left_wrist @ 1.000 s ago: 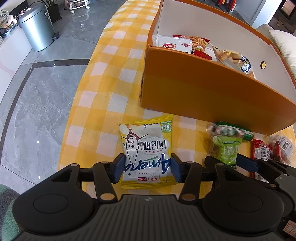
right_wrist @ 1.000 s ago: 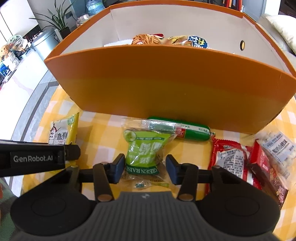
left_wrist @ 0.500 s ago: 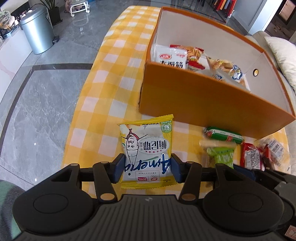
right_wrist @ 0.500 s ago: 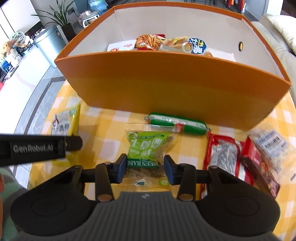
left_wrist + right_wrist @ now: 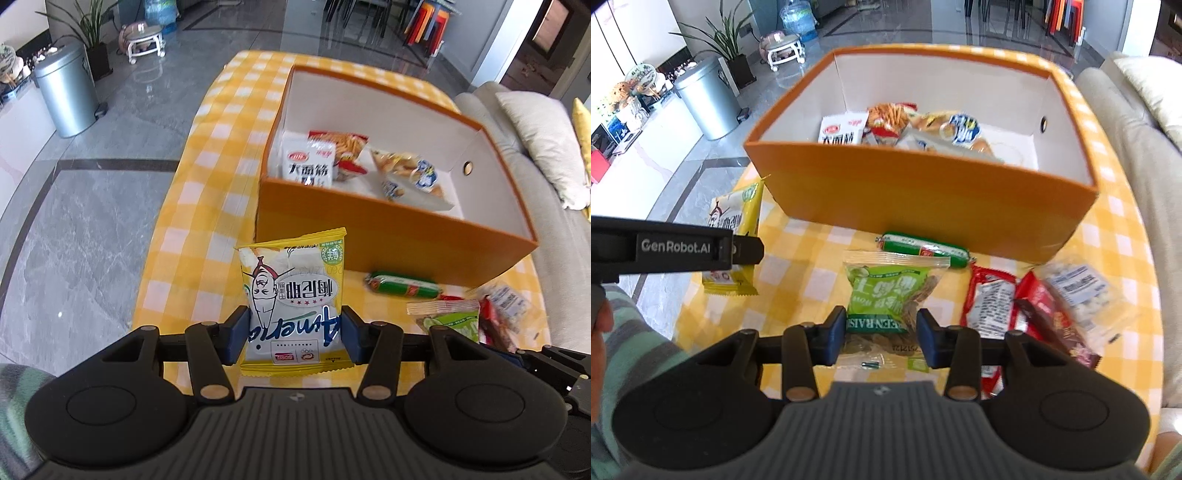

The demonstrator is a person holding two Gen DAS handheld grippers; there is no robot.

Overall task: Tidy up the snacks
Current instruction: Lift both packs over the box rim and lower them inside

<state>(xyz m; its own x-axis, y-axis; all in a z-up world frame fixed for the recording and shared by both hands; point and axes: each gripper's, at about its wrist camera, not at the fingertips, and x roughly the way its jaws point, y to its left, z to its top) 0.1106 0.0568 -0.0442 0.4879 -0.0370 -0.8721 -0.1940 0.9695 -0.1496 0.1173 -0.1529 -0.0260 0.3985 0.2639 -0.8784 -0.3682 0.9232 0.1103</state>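
My left gripper (image 5: 293,332) is shut on a yellow and white snack packet (image 5: 295,280), which hangs above the yellow checked tablecloth (image 5: 207,206). My right gripper (image 5: 881,332) is shut on a green raisin bag (image 5: 886,288), its pads pressing the bag's lower end, lifted off the cloth. Both are in front of the near wall of the orange box (image 5: 923,192). From the right wrist view the left gripper's side (image 5: 683,247) and its yellow packet (image 5: 738,210) show at the left. Inside the box lie several snack packets (image 5: 310,162).
On the cloth by the box wall lie a green sausage (image 5: 923,250), red packets (image 5: 990,299) and a white nut packet (image 5: 1086,291). A sofa (image 5: 535,147) borders the table on the right. A metal bin (image 5: 66,92) stands on the floor at left.
Both grippers have risen with their packets, so the box's inside now shows. The right jaws have pressed tighter on the green bag, which has left the cloth.
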